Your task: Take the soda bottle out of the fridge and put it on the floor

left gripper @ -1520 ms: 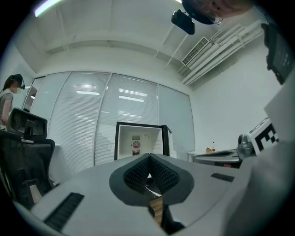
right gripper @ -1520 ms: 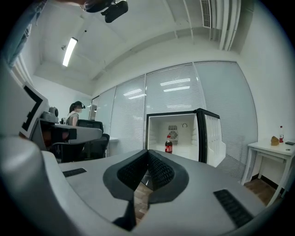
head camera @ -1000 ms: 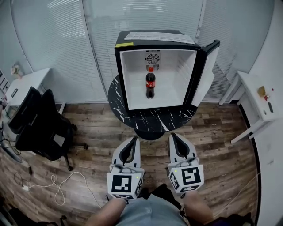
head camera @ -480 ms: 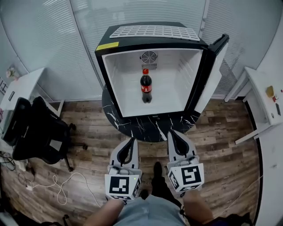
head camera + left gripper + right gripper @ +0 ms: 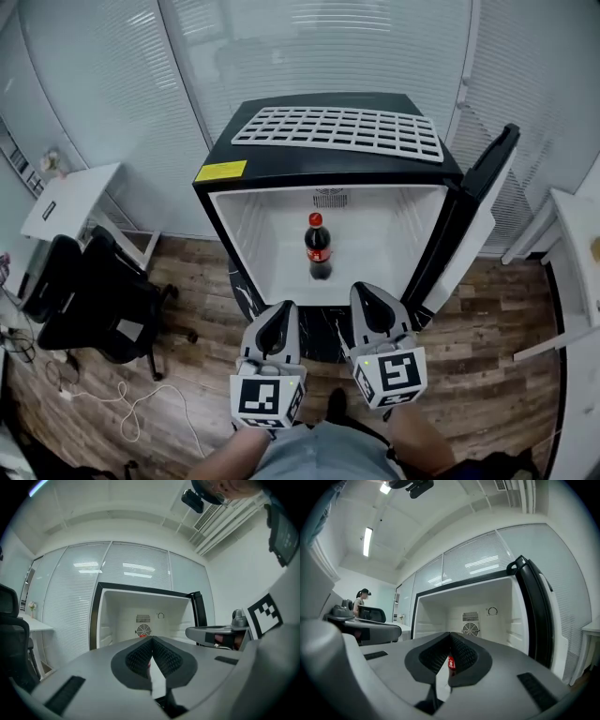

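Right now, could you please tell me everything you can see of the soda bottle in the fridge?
The soda bottle looks like clear plastic filled with dark cola, with a red cap on and a red label band round its middle. It stands upright and alone on the white floor of the open fridge, roughly midway between the side walls and in front of the rear vent. Only the fridge floor touches it; nothing holds it.
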Action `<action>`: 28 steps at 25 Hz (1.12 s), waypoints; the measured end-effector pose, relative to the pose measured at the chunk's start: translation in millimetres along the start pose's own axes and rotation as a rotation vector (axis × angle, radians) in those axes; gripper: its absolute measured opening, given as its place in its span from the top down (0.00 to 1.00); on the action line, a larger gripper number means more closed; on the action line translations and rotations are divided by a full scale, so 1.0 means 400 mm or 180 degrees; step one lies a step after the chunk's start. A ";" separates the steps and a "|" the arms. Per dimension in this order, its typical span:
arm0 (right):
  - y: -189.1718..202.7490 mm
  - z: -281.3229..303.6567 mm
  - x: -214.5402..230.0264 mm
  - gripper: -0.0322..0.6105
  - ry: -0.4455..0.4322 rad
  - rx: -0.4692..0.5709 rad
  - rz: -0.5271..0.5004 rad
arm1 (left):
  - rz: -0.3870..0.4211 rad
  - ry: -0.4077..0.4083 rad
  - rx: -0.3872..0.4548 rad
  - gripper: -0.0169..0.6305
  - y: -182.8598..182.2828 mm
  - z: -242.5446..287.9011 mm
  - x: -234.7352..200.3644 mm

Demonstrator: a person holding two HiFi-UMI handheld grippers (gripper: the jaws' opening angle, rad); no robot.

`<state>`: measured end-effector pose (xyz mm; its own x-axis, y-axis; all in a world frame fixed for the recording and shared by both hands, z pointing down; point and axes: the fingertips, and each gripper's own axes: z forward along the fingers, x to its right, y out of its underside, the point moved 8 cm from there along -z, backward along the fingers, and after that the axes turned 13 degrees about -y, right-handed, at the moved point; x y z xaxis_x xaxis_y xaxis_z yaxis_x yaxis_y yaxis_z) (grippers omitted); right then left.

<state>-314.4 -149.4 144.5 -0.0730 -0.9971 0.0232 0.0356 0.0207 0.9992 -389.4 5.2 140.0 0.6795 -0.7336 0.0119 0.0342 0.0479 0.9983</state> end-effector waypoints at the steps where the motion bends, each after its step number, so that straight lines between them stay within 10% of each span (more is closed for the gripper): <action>1: -0.010 0.017 0.015 0.93 -0.0040 0.0019 -0.0031 | -0.0003 -0.0043 0.0029 0.96 -0.008 0.015 0.000; 28: 0.024 0.435 0.166 0.60 -0.0502 -0.0303 -0.0231 | -0.0133 -0.0207 0.0025 0.96 0.037 0.351 -0.120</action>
<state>-492.5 -202.4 161.4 -0.2336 -0.9716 -0.0364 0.1180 -0.0655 0.9909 -524.4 -53.9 162.2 0.6285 -0.7773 -0.0263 0.0557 0.0112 0.9984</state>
